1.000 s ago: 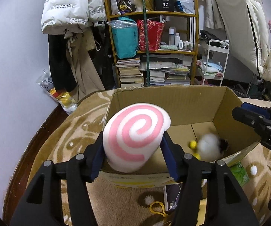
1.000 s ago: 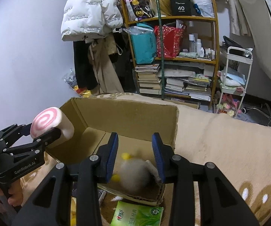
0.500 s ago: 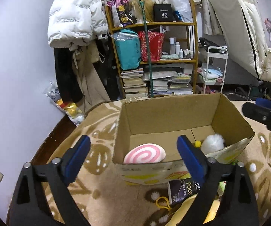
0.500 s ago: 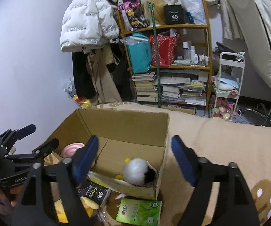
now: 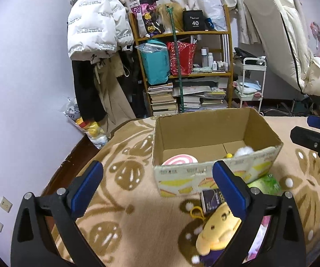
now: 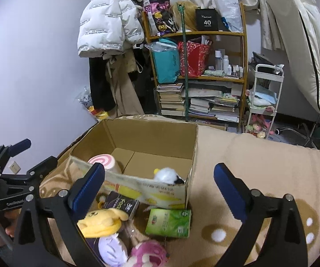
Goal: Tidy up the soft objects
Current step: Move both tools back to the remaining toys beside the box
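Note:
An open cardboard box (image 5: pixel 204 174) (image 6: pixel 151 133) stands on the patterned blanket. Inside lie a pink-and-white swirl plush (image 5: pixel 180 160) (image 6: pixel 102 162) at the left and a white fluffy plush (image 5: pixel 244 150) (image 6: pixel 167 175) at the right. My left gripper (image 5: pixel 157 184) is open and empty, held back from the box's near wall. My right gripper (image 6: pixel 158 184) is open and empty, above the box's front corner. A yellow plush (image 5: pixel 215 235) (image 6: pixel 102 221), a purple-white plush (image 6: pixel 112 250) and a pink plush (image 6: pixel 148 254) lie in front of the box.
A green tissue pack (image 6: pixel 169 222) (image 5: pixel 265 183) and a dark packet (image 6: pixel 122 203) (image 5: pixel 211 200) lie by the box's front. A bookshelf (image 5: pixel 182 73), hung coats (image 5: pixel 95 33) and a white trolley (image 6: pixel 264 98) stand behind. The blanket (image 6: pixel 260 166) stretches right.
My left gripper let go of the swirl plush into the box and opened. My right gripper opened too. Both have pulled back and up from the box.

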`<state>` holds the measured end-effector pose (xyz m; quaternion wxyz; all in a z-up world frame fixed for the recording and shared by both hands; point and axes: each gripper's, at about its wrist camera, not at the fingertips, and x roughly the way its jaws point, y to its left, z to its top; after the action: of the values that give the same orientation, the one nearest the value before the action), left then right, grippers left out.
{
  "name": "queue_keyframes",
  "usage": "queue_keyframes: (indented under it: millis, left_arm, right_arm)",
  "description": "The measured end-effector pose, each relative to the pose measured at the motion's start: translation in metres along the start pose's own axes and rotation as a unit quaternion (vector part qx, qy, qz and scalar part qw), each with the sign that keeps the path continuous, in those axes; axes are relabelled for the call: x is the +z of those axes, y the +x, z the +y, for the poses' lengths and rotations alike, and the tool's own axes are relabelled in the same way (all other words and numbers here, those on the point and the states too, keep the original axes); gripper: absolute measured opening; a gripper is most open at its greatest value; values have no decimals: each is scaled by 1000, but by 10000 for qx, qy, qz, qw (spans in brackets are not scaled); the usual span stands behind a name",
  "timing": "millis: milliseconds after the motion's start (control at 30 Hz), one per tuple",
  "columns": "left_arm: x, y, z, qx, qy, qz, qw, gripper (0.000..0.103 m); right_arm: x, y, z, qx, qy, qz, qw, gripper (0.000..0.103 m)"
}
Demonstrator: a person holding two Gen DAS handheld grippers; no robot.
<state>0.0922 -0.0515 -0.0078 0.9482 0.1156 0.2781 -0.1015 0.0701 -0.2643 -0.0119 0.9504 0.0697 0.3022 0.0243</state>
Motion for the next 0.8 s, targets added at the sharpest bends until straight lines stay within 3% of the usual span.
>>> queue_keyframes:
  millis: [500, 800]
  left_arm:
    - [-24, -65, 9, -85, -198, 218, 9995, 98]
    - [-32, -73, 12, -223, -290, 352, 9987, 98]
  right_arm:
    - [-26, -47, 31, -56, -134, -24, 9999, 103]
    - [-35, -59, 42, -135, -332, -6, 9994, 103]
